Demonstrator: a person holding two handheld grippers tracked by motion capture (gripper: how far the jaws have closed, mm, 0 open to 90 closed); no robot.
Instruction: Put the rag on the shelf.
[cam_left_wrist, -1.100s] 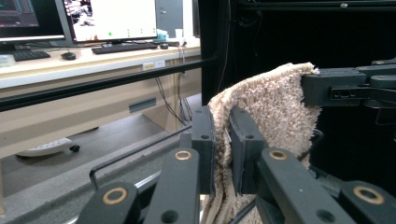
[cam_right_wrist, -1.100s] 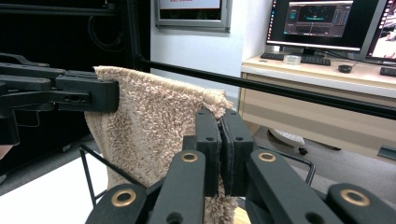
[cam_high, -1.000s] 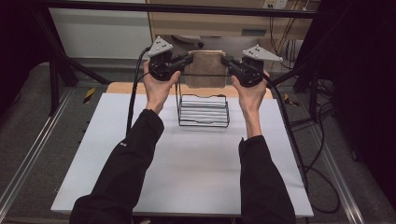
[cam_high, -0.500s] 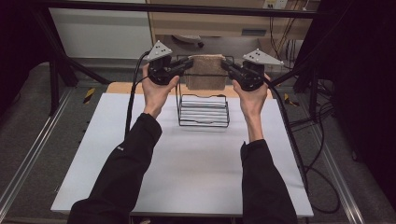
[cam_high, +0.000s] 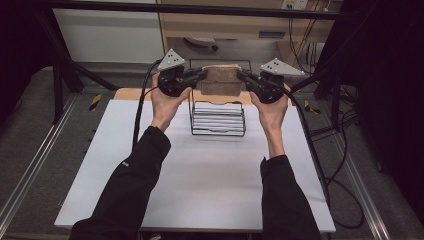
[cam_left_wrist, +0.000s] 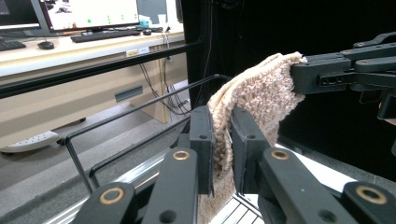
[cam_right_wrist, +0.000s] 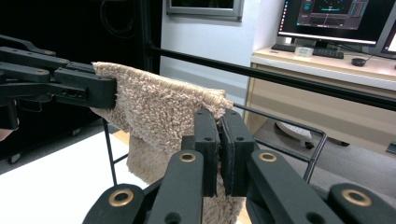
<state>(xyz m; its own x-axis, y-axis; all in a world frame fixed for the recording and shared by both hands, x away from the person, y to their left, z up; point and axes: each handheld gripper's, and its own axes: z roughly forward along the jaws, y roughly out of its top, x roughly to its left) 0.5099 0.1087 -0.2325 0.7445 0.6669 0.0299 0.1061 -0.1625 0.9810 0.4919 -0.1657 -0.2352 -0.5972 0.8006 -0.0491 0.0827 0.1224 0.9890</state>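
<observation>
Above the black wire rack (cam_high: 218, 119) at the far end of the white table (cam_high: 200, 190), a beige fluffy towel (cam_high: 220, 81) hangs stretched between the two grippers. The left gripper (cam_high: 199, 75) has its jaws clamped on one top corner of the towel, and the right gripper (cam_high: 243, 76) pinches the other corner just as tightly. To drape it well, I would judge, both hands should keep level and the cloth taut, lower it evenly over the rack's top rail (cam_left_wrist: 140, 108), and let go only once it rests there.
</observation>
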